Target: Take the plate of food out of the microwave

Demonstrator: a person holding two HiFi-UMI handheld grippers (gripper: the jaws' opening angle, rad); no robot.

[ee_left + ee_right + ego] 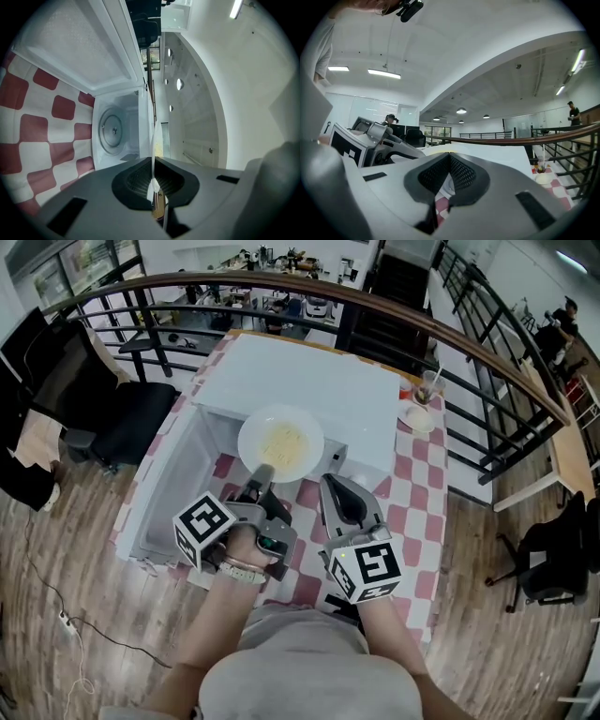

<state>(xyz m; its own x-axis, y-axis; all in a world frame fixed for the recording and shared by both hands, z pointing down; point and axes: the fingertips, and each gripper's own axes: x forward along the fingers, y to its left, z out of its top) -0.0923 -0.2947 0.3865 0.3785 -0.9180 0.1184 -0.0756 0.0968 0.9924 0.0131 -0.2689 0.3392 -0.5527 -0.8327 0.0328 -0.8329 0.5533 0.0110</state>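
Note:
A white plate (281, 442) with yellow food hangs level in front of the white microwave (309, 390), over the red-and-white checked tablecloth (412, 512). My left gripper (262, 475) is shut on the plate's near rim. In the left gripper view the plate (153, 161) shows edge-on as a thin white line clamped between the jaws. Behind it is the microwave's open cavity with its bare turntable (112, 130). My right gripper (339, 500) hovers just right of the plate, shut, with nothing between its jaws (449, 174).
The microwave door (173, 479) stands swung open to the left. A cup with a straw (429, 385) and a small white dish (419, 418) stand at the table's right edge. A curved railing (487, 362) runs behind the table, and a black chair (131, 418) stands at the left.

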